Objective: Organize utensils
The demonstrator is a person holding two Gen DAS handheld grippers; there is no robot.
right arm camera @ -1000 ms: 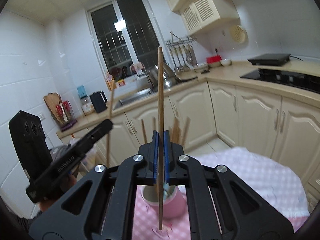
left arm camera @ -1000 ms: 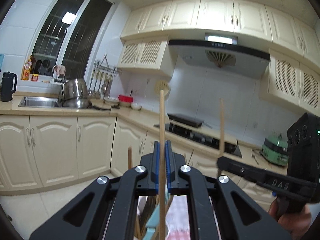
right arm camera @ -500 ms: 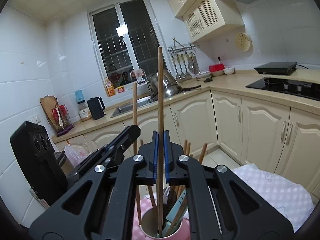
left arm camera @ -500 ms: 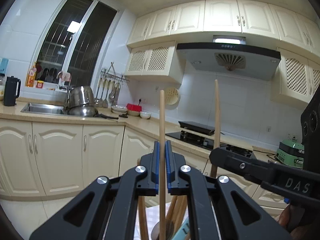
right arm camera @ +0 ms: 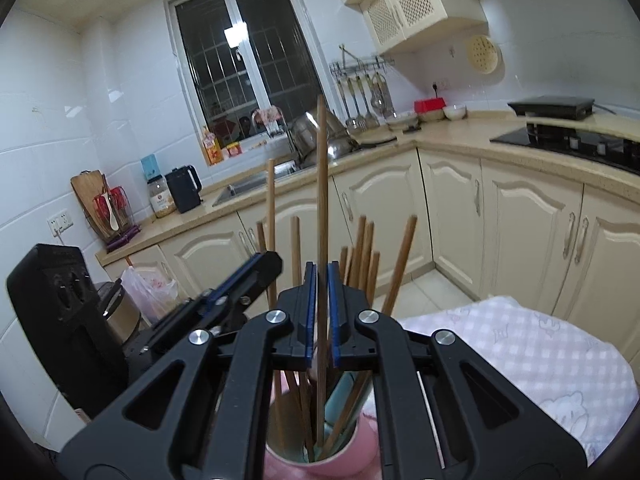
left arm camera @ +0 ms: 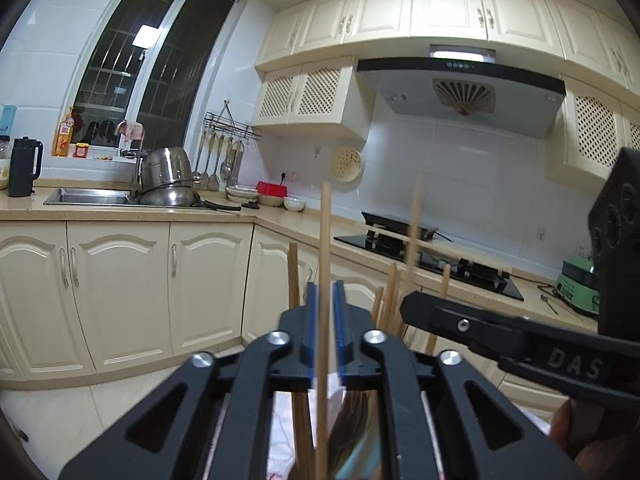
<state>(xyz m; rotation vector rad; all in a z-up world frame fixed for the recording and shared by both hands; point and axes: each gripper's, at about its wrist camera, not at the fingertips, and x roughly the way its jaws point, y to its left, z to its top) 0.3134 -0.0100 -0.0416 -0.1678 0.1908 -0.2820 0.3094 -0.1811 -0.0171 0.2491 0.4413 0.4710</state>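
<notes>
My left gripper [left arm camera: 324, 300] has its blue pads slightly apart with a light wooden chopstick [left arm camera: 323, 264] upright between them, no longer pinched. My right gripper [right arm camera: 322, 284] also has its pads a little apart around an upright wooden chopstick [right arm camera: 321, 184] whose lower end stands inside the pink utensil cup [right arm camera: 344, 462]. The cup holds several more wooden chopsticks [right arm camera: 400, 264] and a pale blue utensil. The left gripper shows in the right wrist view [right arm camera: 240, 292] just left of the cup. The right gripper shows in the left wrist view [left arm camera: 472, 324] at the right.
The cup stands on a pink checked tablecloth [right arm camera: 540, 352]. Cream kitchen cabinets [left arm camera: 120, 292] run behind, with a sink and steel pots [left arm camera: 168, 180], a black hob [left arm camera: 432, 260] and a dark kettle [right arm camera: 184, 188] on the counter.
Both grippers have dropped lower over the cup and their pads have parted slightly. Both chopsticks have slid down, and the right one's tip now stands in the cup.
</notes>
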